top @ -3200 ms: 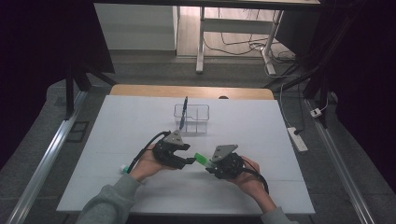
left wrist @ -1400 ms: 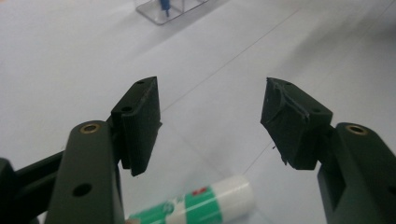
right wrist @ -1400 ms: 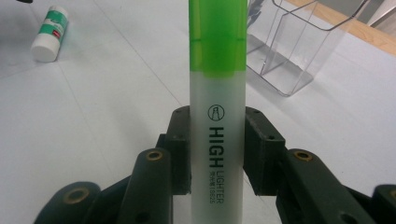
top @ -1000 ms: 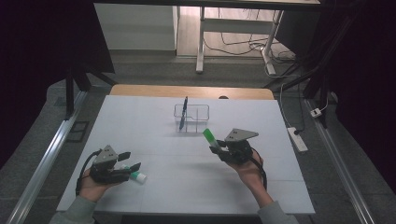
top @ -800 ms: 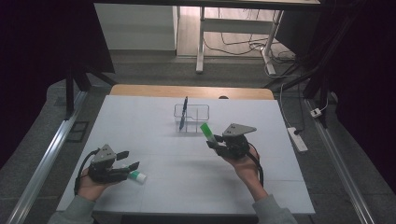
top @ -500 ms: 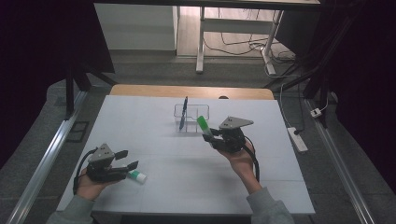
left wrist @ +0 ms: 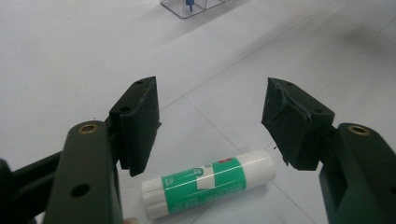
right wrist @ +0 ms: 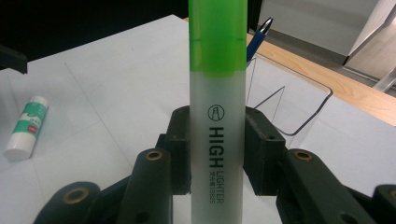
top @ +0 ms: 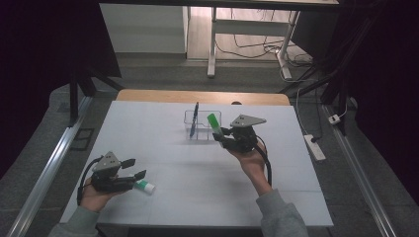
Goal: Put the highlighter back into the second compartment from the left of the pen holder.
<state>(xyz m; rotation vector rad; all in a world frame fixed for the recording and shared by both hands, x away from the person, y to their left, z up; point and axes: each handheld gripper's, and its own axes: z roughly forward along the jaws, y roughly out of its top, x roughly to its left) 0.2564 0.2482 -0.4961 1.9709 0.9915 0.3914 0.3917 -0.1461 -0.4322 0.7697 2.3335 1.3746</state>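
2 items were in play on the white desk (top: 163,128), and the work of filling the clear organizer (top: 201,125) at its far side looked roughly half done. A blue pen (top: 194,119) already stood in the organizer, leaning to one side. The right tool (top: 221,138) was clamped on the barrel of a green highlighter (top: 214,121), cap end up and tilted, held above the desk just beside the organizer and not yet lowered in. The left tool (top: 134,168) sat near the front left corner with its jaws spread wide and nothing between the pads; the glue stick (top: 145,186) lay flat on the desk just beside and under them, apparently untouched. By my judgement, dropping the highlighter in and then picking up and carrying over the glue stick were still to come. The high view alone gave the layout: how far the 2 hands were apart and how close the highlighter was to the organizer. The right gripper view added the pads pressing both sides of the highlighter (right wrist: 217,116), its printed label, and the pen tip (right wrist: 258,32) behind the cap. The left gripper view showed the glue stick (left wrist: 208,183) lying crosswise below the open pads, with its green-and-white label.
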